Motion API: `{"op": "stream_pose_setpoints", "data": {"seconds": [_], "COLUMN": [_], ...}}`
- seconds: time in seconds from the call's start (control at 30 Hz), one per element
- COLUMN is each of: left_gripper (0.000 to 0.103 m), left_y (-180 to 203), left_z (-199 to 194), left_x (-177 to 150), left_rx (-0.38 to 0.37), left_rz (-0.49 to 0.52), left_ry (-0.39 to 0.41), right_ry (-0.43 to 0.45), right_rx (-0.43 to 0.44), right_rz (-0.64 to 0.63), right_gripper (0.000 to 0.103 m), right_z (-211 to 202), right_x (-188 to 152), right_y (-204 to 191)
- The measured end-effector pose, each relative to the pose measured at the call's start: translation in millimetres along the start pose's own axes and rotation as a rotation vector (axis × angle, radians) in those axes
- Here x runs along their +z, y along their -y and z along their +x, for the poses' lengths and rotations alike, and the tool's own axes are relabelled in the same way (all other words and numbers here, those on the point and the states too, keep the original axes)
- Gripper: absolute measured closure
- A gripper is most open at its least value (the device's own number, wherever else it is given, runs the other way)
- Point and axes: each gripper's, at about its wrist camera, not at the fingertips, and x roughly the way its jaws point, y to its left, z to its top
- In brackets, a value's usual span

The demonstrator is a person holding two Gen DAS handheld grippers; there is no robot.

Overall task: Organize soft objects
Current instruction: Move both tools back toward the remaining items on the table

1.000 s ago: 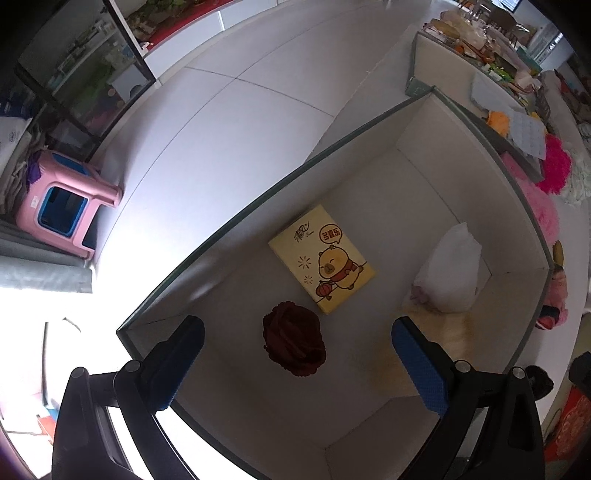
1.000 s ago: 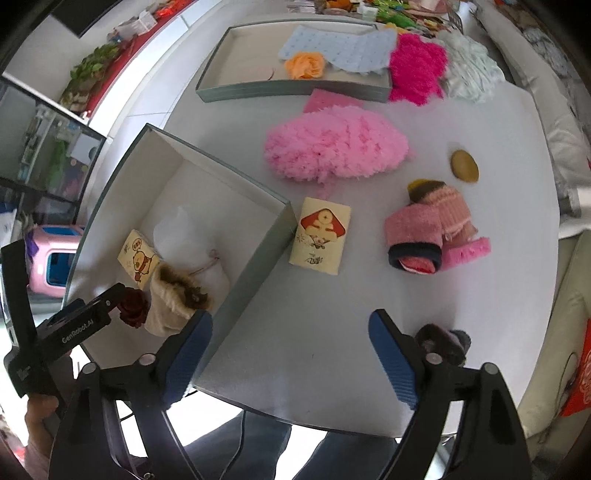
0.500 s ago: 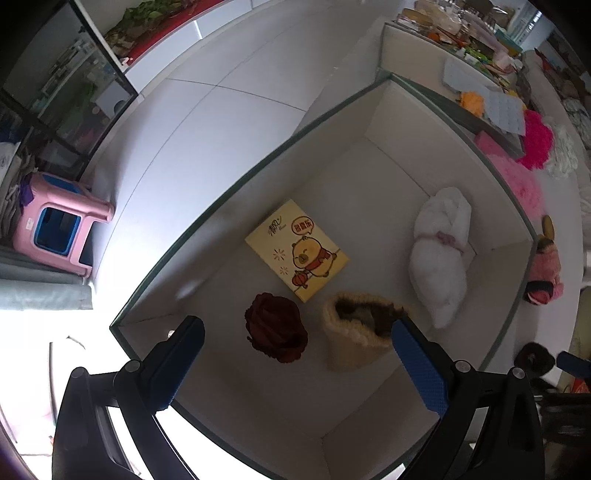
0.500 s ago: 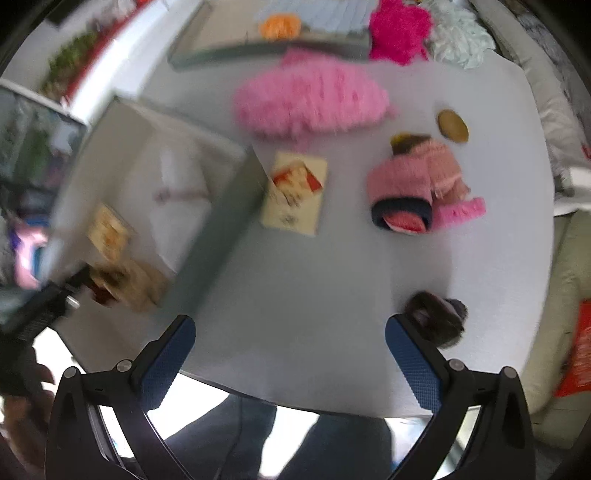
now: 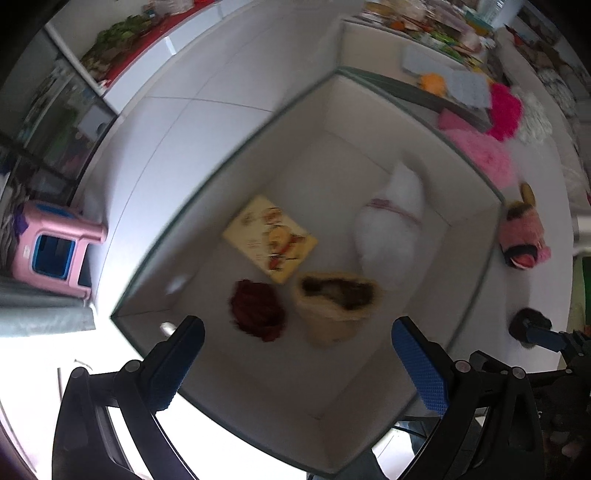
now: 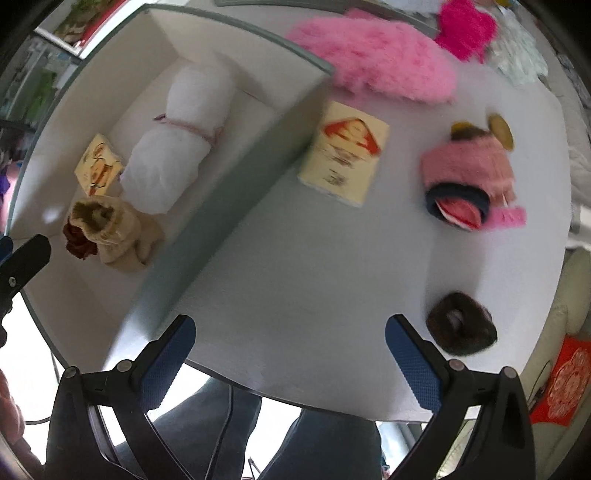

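A white box point(image 5: 207, 192) holds a dark red scrunchie point(image 5: 256, 310), a beige plush slipper point(image 5: 334, 302), a white tied bundle point(image 5: 391, 221) and a yellow card pack point(image 5: 271, 238). My left gripper point(image 5: 299, 362) hangs open above the box's near corner, nothing between its fingers. My right gripper point(image 6: 291, 362) is open over the table's near edge, empty. A dark brown fluffy scrunchie point(image 6: 461, 325) lies just right of its right finger point(image 6: 417, 373). On the table lie a pink knitted plush point(image 6: 469, 173), a cream card pack point(image 6: 345, 151) and a fluffy pink slipper point(image 6: 376, 59).
A second tray point(image 5: 402, 88) with an orange item and a grey cloth stands at the back. A magenta fluffy item point(image 6: 465, 26) sits beyond the pink slipper. A pink stool point(image 5: 55, 251) stands on the floor left of the table. The person's legs point(image 6: 236, 435) are below the table edge.
The left gripper has drawn back and up from the box, leaving the beige slipper inside. The right gripper has dropped toward the table and opened a little wider; the brown scrunchie looks closer.
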Motion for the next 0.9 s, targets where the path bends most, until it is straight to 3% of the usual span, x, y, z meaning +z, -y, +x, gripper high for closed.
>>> {"op": "stream_pose_setpoints", "data": {"seconds": [0.3, 0.5, 0.73, 0.9], "left_gripper": [0.001, 0.001, 0.001, 0.001], "left_y": [96, 156, 200, 216], "left_z": [-10, -8, 6, 12], "left_x": [-2, 1, 22, 35], "left_rx": [-0.05, -0.129, -0.179, -0.159], "left_rz": [0.203, 0.269, 0.231, 0.236], "left_ry": [-0.008, -0.033, -0.082, -0.09], "right_ry": [0.02, 0.018, 0.018, 0.042], "right_rx": [0.036, 0.086, 0.169, 0.202], "right_rz": [0.314, 0.534, 0.563, 0.545], "right_gripper": [0.0, 0.0, 0.0, 0.0], "right_z": [-2, 6, 28, 45], "right_x": [-47, -78, -96, -88], "right_y": [110, 179, 202, 195]}}
